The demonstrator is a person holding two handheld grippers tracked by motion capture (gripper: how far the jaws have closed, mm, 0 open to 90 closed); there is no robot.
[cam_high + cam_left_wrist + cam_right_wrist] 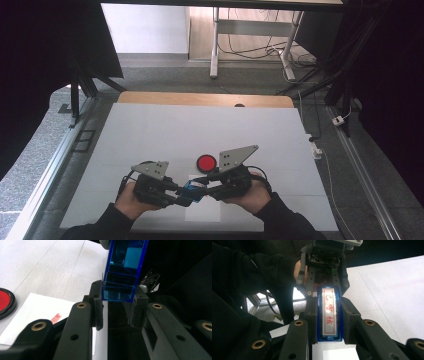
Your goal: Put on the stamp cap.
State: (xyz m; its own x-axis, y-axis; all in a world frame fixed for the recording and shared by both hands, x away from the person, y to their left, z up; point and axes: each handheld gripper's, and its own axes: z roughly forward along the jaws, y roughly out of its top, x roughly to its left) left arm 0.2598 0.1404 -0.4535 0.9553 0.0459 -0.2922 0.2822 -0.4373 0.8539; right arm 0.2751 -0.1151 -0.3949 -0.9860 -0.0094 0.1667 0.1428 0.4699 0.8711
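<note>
A blue see-through stamp [192, 190] hangs just above the table between both grippers. My left gripper [184, 196] is shut on one end of it; in the left gripper view the pads [98, 303] press on the sides of the blue body [122, 272]. My right gripper [201, 187] is shut on the other end. The right gripper view has the stamp's white face [329, 312] with red characters between the right gripper's [329, 320] pads, and the left gripper [323, 283] holding its far end.
A round red disc [206, 162] lies on the white table cover [150, 130] just beyond the grippers. Under the stamp lies a white paper sheet [202, 210], which bears a small red print [56, 317]. The person's hands [127, 200] come in from the near edge.
</note>
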